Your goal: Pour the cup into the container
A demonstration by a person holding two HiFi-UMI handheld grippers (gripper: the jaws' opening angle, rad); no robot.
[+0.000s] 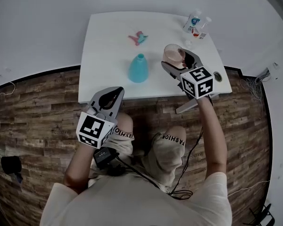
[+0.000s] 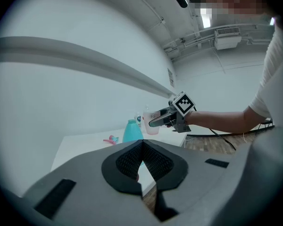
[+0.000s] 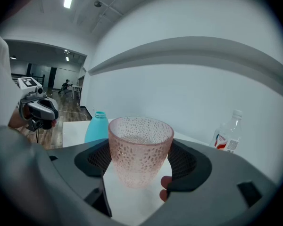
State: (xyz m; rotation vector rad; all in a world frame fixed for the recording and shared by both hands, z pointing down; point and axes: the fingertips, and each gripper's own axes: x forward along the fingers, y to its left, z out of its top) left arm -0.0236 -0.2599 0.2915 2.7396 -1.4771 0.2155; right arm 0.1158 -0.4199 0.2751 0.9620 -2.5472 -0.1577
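Note:
A pink, dimpled, see-through cup [image 3: 140, 147] stands upright between the pads of my right gripper [image 3: 141, 160], which is shut on it. In the head view the cup [image 1: 172, 54] and right gripper [image 1: 177, 56] hang over the right part of the white table [image 1: 108, 36]. The teal bottle-shaped container [image 1: 138, 68] stands open-necked to the cup's left, near the table's front edge. It also shows behind the cup as the container [image 3: 96, 126]. My left gripper [image 1: 114, 94] is shut on nothing, off the table's front edge above the person's lap. Its pads [image 2: 132, 163] meet.
Two clear plastic bottles [image 1: 193, 20] [image 1: 203, 28] stand at the table's back right corner; one bottle [image 3: 229, 134] is behind the cup. A small pink and teal item [image 1: 138, 36] lies at the back middle. Wooden floor surrounds the table; a white wall is behind.

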